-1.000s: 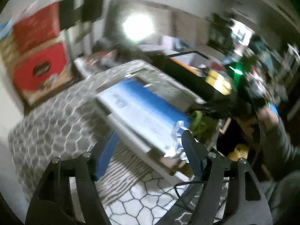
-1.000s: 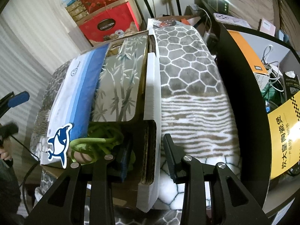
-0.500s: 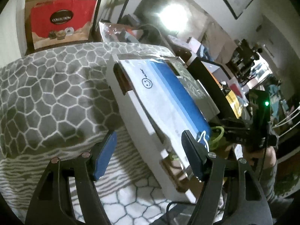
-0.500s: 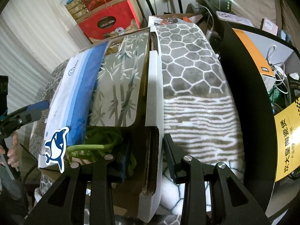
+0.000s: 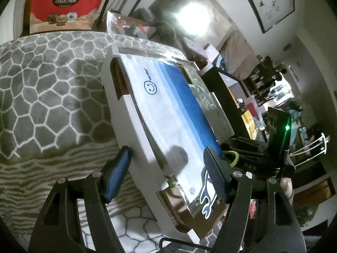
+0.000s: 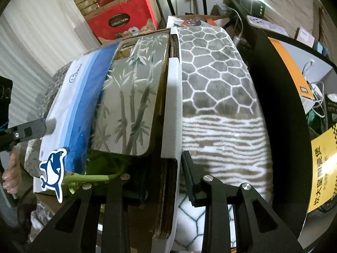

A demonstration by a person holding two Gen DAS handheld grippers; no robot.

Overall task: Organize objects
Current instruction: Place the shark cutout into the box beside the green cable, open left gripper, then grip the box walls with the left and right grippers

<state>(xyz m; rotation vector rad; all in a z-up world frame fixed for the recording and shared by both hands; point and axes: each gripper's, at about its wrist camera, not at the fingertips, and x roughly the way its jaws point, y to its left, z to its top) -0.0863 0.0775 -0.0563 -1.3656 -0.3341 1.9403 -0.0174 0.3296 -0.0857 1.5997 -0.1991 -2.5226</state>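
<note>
Just closing the right tool (image 6: 166,168) around the side wall of the white cardboard box (image 6: 171,109) on the grey honeycomb blanket (image 6: 214,80), contact unclear; holding the left tool (image 5: 167,150) open astride its corner. Probably light and stiff; best gripped by the wall, not the slippery blue-and-white mask pack (image 5: 168,109) inside.

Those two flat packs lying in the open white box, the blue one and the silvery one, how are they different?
The mask pack is striped white to deep blue, with a smiley mark and a dolphin sticker; the bamboo pack is shiny silver with bamboo stalks. The mask pack lies toward the box's outer side, overlapping the bamboo pack's edge. Both lie flat, lengthwise in the box.
</note>
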